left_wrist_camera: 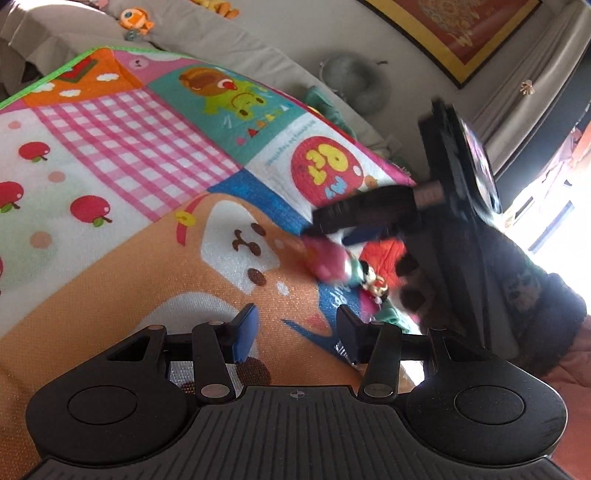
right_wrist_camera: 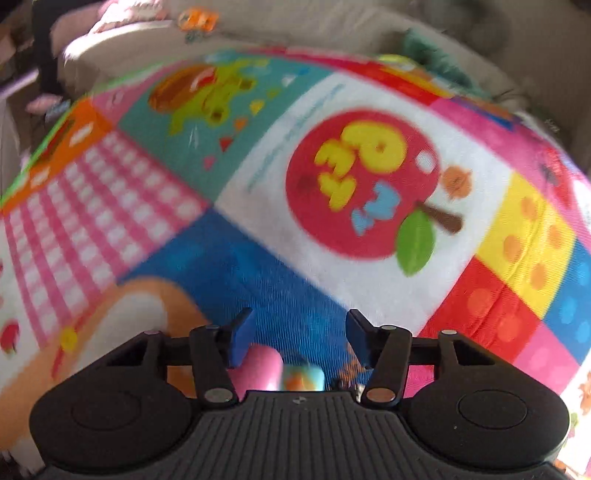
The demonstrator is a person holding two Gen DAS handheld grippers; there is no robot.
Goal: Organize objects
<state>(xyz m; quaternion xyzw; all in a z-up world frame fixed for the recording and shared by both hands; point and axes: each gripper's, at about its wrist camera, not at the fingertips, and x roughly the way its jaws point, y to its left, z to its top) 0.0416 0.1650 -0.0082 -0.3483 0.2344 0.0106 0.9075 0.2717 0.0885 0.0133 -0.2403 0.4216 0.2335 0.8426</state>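
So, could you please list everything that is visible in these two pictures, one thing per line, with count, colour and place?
play mat: one, many colours with apples, pink checks and a bear face, spread under both grippers.
sofa: one, grey-beige, behind the mat.
fish toy: one, orange, on the sofa.
round cushion: one, grey, on the sofa at the mat's far edge.
framed picture: one, red with a gold border, on the wall.
pink toy: one, pink with a teal end, blurred, below the right gripper's fingers.
small toys: a pile, mixed colours, count unclear, beside the pink toy.
left gripper: black, blue pads, open.
right gripper: black, blue pads, open over the pink toy.
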